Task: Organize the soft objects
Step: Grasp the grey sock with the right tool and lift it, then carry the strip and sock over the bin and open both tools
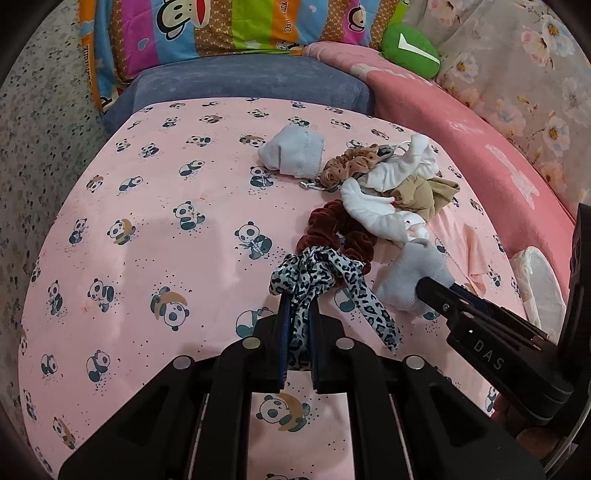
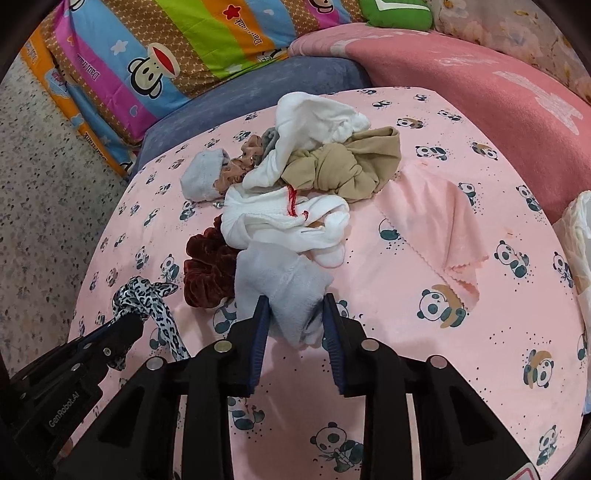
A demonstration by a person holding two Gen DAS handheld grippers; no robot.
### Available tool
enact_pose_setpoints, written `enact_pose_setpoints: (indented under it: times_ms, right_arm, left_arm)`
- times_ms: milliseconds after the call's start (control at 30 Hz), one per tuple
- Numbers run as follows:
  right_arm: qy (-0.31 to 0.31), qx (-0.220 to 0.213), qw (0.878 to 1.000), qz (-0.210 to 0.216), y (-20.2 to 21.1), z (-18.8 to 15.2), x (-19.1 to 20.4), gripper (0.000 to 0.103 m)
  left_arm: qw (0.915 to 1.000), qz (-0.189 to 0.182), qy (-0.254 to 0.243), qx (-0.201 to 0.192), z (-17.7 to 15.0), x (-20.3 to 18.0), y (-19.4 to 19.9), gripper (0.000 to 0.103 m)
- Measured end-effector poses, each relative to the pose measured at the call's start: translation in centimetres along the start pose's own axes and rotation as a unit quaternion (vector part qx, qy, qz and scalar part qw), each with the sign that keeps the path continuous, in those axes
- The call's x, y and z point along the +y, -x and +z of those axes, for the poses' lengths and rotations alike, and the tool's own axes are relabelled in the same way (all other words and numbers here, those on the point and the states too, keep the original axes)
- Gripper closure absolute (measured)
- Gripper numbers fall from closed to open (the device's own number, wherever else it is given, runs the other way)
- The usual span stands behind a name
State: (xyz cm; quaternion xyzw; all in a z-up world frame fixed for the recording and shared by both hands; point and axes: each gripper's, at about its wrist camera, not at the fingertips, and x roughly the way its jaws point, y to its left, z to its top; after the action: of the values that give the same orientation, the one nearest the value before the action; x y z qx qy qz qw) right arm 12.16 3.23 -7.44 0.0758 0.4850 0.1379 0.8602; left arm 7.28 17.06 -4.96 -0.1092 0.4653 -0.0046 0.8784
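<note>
In the left wrist view, the left gripper [image 1: 297, 306] was closed tightly on a leopard-print scrunchie [image 1: 314, 277], the fabric pinched between its two fingers and one loose tail trailing down to the right. The scrunchie lay on a pink panda-print sheet [image 1: 147, 221]. Just behind it, touching, sat a dark red velvet scrunchie [image 1: 332, 229]. Further back was a heap of soft things: white gloves [image 1: 376, 206], a tan cloth [image 1: 421, 192], a light brown scrunchie [image 1: 347, 166] and a pale grey rolled cloth [image 1: 295, 151]. To the right, the right gripper [image 1: 424, 291] reached in from the lower right, its tip pressed into a grey fleece cloth [image 1: 413, 277]. A blue cushion [image 1: 240, 81] and a striped cartoon pillow [image 1: 221, 26] lay at the far edge.

In the right wrist view, the right gripper [image 2: 295, 314] stood partly open, its blue-padded fingers set on either side of the grey fleece cloth [image 2: 280, 284], touching it on both sides. The dark red velvet scrunchie [image 2: 210, 269] lay just left of the cloth, the white gloves [image 2: 280, 218] just behind it, and the tan cloth [image 2: 343, 166] beyond those. A thin pink cloth [image 2: 432, 229] lay flat to the right. At lower left, the left gripper [image 2: 125, 321] held the leopard-print scrunchie [image 2: 144, 295]
</note>
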Motion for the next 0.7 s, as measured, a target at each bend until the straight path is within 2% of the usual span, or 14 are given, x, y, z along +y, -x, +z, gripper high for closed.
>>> enact_pose_setpoints:
  times_ms: [133, 300, 700]
  right_arm:
    - [0.0, -0.012, 1.0, 0.003, 0.9, -0.3, -0.2, 0.083]
    - [-0.009, -0.037, 0.999, 0.007, 3.3, -0.4, -1.2, 0.083]
    - [-0.042, -0.109, 0.993, -0.031, 11.7, -0.7, -6.8, 0.083]
  left_arm:
    - [1.0, 0.001, -0.006, -0.001, 0.0, -0.7, 0.2, 0.094]
    - [0.9998, -0.005, -0.02, -0.005, 0.0, -2.5, 0.7, 0.094]
    - [0.9955, -0.041, -0.081, -0.029, 0.5, -11.1, 2.6, 0.094]
